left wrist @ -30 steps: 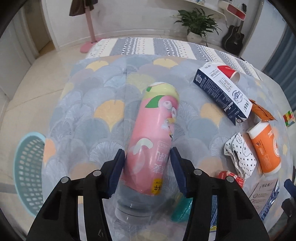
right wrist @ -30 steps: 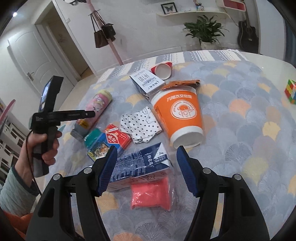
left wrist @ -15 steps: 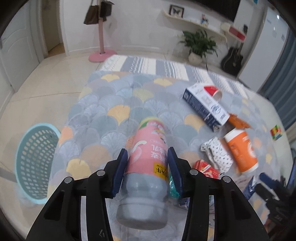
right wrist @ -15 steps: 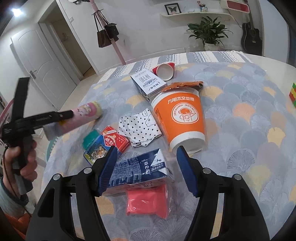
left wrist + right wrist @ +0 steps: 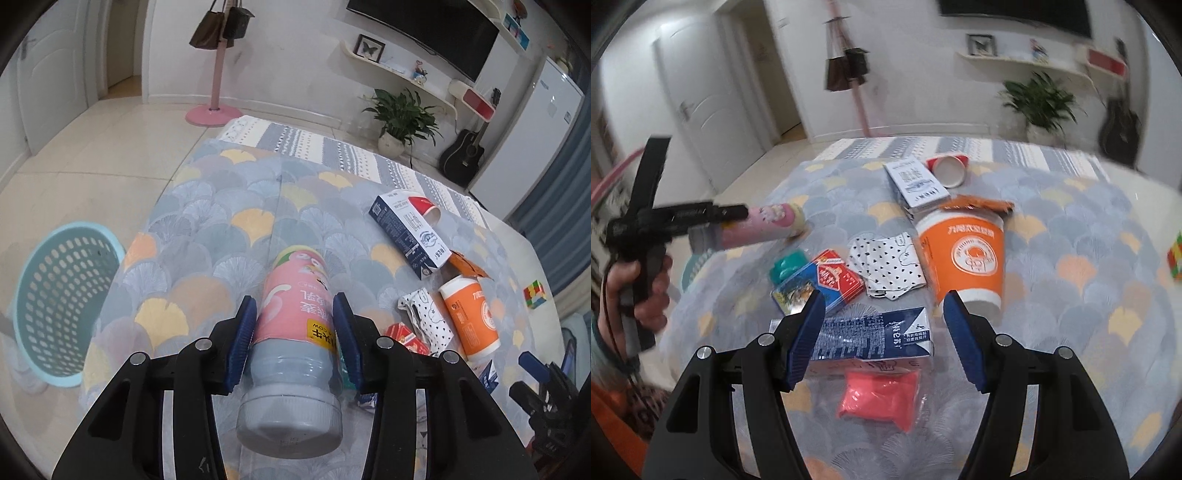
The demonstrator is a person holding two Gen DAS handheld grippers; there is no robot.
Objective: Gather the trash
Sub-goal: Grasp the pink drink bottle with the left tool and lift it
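A pink-labelled plastic bottle [image 5: 291, 291] with a grey cap end hangs clear of the table, and my left gripper [image 5: 294, 306] is shut on its middle. The right wrist view shows the same bottle [image 5: 764, 225] held level at the left by a person's hand [image 5: 635, 280]. My right gripper [image 5: 884, 299] stands open just above a blue milk carton [image 5: 871, 336] lying on the patterned tablecloth [image 5: 1071, 295], and its pads are off the carton. A teal mesh basket [image 5: 62, 299] stands on the floor left of the table.
An orange paper cup [image 5: 964, 254], a polka-dot wrapper [image 5: 886, 266], a small red and blue carton [image 5: 827, 280], a pink bag [image 5: 882, 391], a second blue carton [image 5: 916, 181] and a red cup [image 5: 947, 168] lie on the table. A colour cube [image 5: 1174, 254] sits at the right edge.
My left gripper closed on the bottle and lifted it off the table, pulling back and up. The right gripper rolled a little and stayed over the milk carton.
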